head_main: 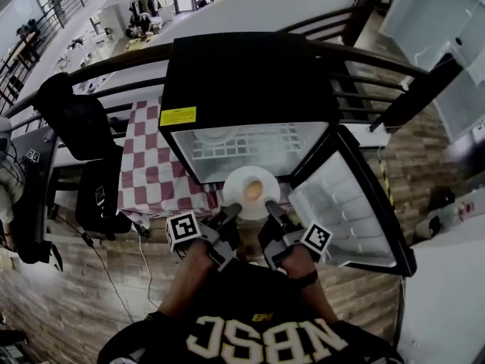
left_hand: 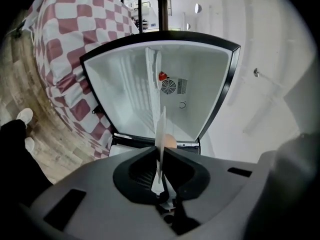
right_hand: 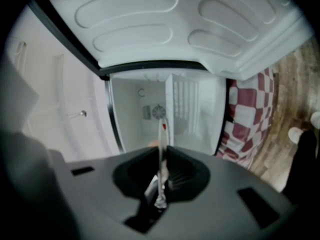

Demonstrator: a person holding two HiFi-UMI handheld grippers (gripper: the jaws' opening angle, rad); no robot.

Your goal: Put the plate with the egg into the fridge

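both are clamped on the plate. the left hand-held gripper (head_main: 231,212) and the right hand-held gripper (head_main: 267,208) pinch the near rim of the white plate (head_main: 239,177) side by side. the plate hangs about level just in front of the open fridge (head_main: 242,74), with the egg (head_main: 253,190) loose near its middle.

my worry is that egg. nothing holds it, so any tilt, or one hand running ahead of the other, could roll it off. the grip is on the near edge only, so the far side could sag or slip.

the wire shelf (head_main: 250,141) crosses the cavity, and the plate's far rim could clip it if it goes in at the wrong height. the door (head_main: 337,203) stands swung wide on the right, out of the path. a table (head_main: 155,165) in red-checked cloth sits just left of the fridge, with a dark jacket (head_main: 72,116), i think, beyond it.
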